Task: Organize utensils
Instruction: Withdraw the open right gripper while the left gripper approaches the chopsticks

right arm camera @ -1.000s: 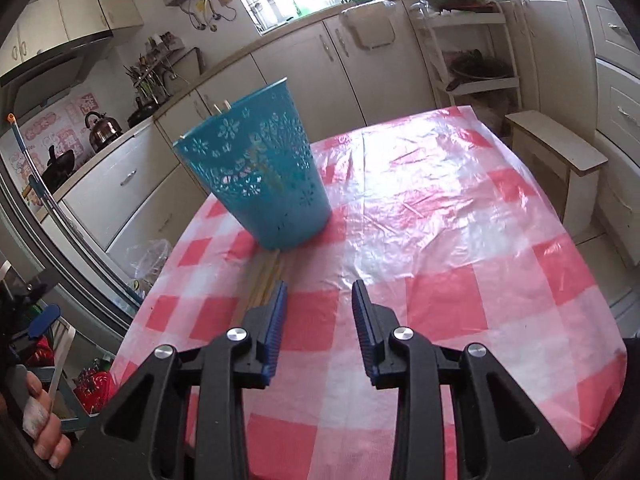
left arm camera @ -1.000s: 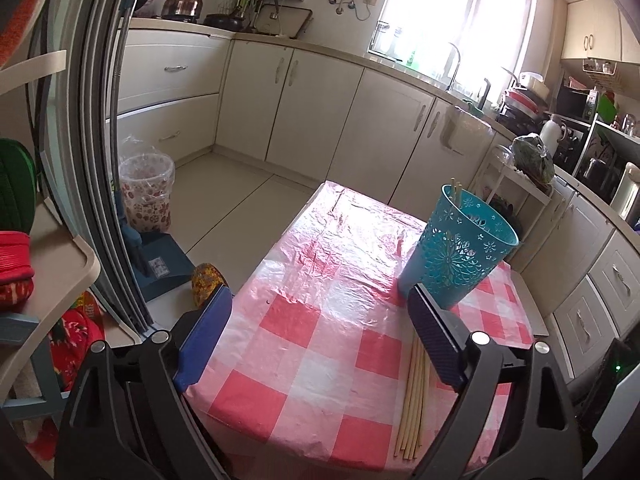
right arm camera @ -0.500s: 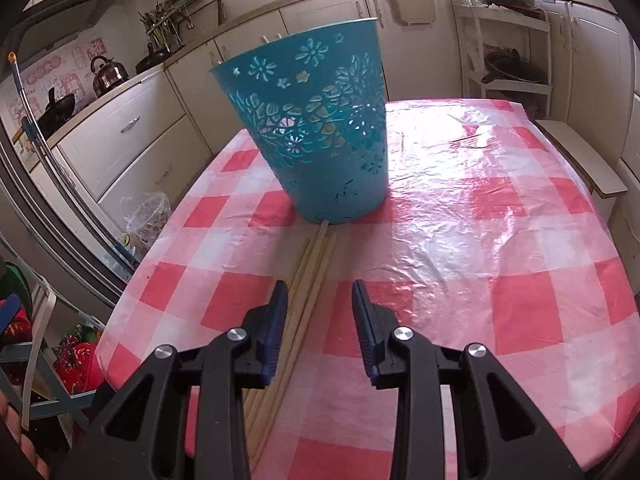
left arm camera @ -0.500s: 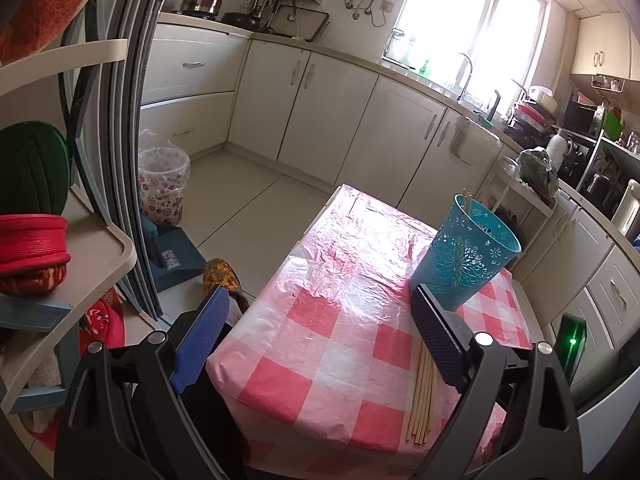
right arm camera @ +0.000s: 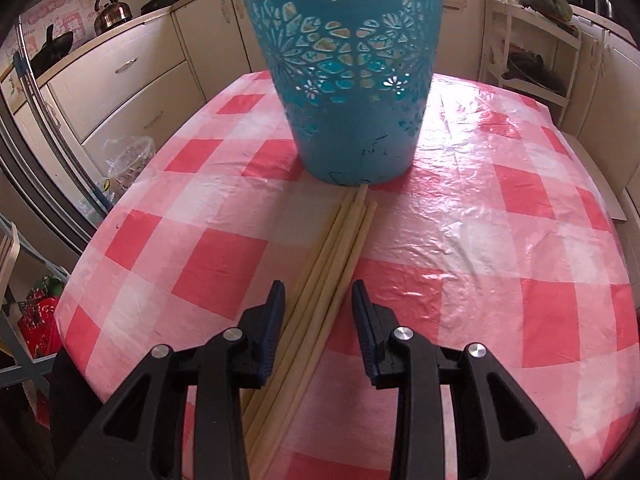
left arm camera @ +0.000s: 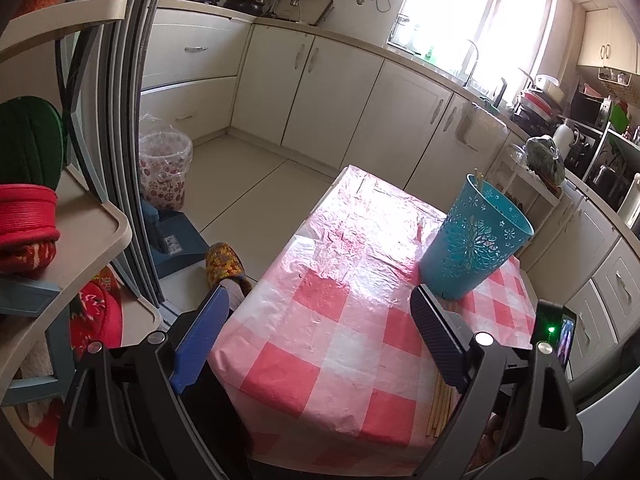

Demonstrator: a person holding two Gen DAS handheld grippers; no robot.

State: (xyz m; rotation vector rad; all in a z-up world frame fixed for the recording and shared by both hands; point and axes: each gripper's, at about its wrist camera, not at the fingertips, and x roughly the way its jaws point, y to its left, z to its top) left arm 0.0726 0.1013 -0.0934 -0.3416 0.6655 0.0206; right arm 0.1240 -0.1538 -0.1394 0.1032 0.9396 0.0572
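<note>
Right gripper (right arm camera: 318, 306) hovers spread over the pale wooden chopsticks (right arm camera: 332, 256) lying just before the perforated teal plastic basket (right arm camera: 344, 80) — left gripper (left arm camera: 318, 330) released, well off.

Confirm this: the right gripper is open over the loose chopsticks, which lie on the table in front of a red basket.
Wrong colour. The basket is blue, as the right wrist view shows. The rest holds: the right gripper is open over the chopsticks lying on the table.

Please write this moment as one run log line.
right gripper: open, astride chopsticks | left gripper: open, idle | holder: upright
</note>
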